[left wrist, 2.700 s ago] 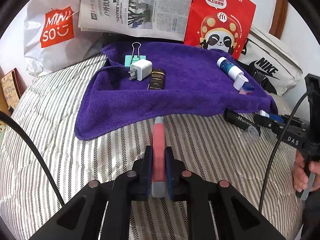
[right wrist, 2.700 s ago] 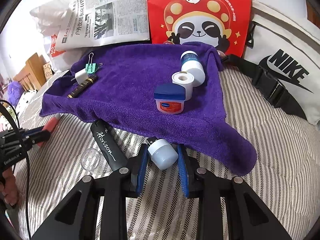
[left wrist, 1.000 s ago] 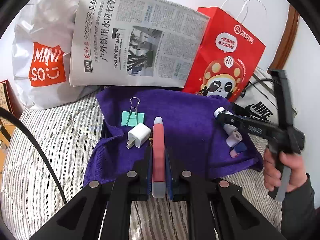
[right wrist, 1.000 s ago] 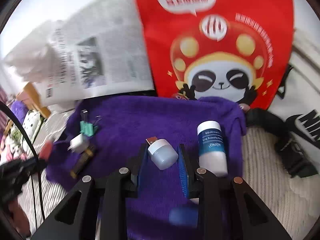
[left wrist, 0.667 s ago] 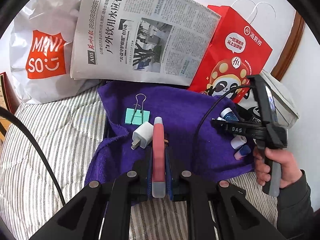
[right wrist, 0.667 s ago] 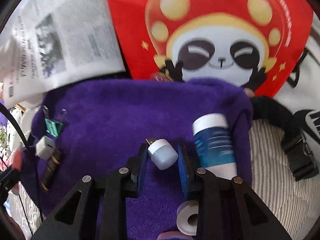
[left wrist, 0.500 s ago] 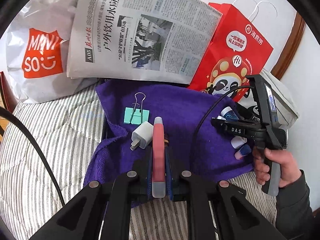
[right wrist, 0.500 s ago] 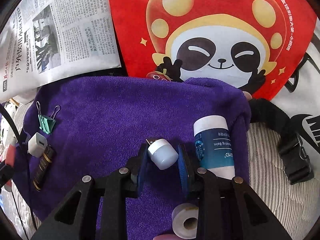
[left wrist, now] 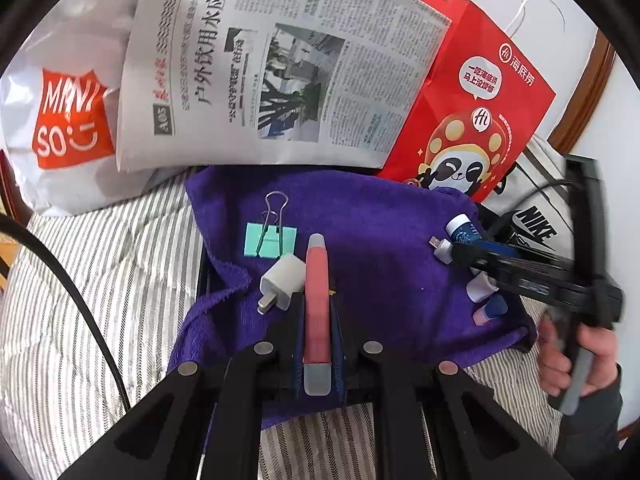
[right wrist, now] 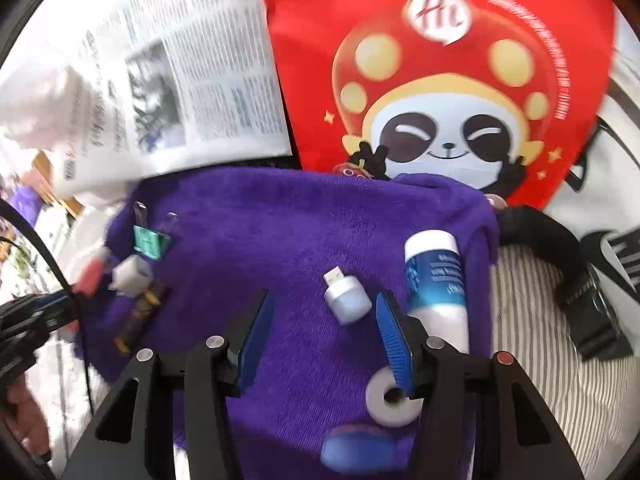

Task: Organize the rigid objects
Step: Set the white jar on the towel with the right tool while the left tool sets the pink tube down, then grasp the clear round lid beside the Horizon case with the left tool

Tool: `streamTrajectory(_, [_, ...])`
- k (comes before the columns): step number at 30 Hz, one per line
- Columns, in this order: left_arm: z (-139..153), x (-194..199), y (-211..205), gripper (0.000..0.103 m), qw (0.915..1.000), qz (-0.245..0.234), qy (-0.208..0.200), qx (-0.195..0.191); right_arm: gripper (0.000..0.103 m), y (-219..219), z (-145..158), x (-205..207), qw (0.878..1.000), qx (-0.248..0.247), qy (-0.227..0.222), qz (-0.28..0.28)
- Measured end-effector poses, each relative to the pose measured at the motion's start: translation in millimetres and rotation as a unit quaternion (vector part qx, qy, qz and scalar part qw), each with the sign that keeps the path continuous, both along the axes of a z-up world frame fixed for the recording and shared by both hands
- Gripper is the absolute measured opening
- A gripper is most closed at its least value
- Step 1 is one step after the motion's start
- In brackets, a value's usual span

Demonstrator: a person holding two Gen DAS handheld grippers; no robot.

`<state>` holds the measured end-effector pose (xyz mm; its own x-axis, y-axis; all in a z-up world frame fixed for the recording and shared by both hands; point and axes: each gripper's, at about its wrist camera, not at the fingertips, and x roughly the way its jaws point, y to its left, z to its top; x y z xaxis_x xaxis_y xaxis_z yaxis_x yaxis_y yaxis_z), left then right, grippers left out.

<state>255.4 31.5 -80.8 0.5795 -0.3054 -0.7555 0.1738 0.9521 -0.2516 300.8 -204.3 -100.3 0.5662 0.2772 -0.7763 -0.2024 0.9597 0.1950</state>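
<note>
My left gripper point(left wrist: 318, 344) has its fingers pinching a red pen point(left wrist: 317, 296) that points forward over the near edge of a purple towel point(left wrist: 372, 216). My right gripper point(right wrist: 324, 328) has its fingers spread wide, and a small white USB plug point(right wrist: 346, 294) lies loose on the towel between them, touching neither. The towel is spread on a bed with a striped sheet point(left wrist: 100, 280). Just beside the right finger lie a roll of tape point(right wrist: 390, 400) and a white and blue tube point(right wrist: 436, 280); a blue-lidded jar point(right wrist: 356, 450) sits nearer me, blurred. On the towel's left side a white charger point(left wrist: 282, 280) sits just beside the pen, with a green binder clip point(left wrist: 270, 236) behind it. Beyond the towel, a newspaper point(left wrist: 280, 68), a red panda bag point(left wrist: 472, 120) and a white Miniso bag point(left wrist: 64, 116) lean against a white wall. A Nike bag point(left wrist: 536, 224) lies at the far right.
</note>
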Motion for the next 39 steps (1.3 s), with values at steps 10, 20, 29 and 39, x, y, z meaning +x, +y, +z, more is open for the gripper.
streamTrajectory(10, [-14,29,-26,0.012,0.9997,0.003,0.023,-0.001,0.054,-48,27,-53,0.998,0.039,-0.025,-0.038])
streamTrajectory(20, [-37,71,-49,0.012,0.9988,0.018,0.045,0.005,0.054,-74,9,-85,0.998,0.023,-0.008,-0.064])
streamTrajectory(29, [-55,88,-62,0.012,0.997,0.042,0.056,0.033,0.054,-97,-2,-101,0.996,0.039,0.014,-0.084])
streamTrajectory(39, [-59,88,-75,0.017,0.9957,0.04,0.067,0.05,0.054,-102,0,-115,0.995,0.055,0.018,-0.084])
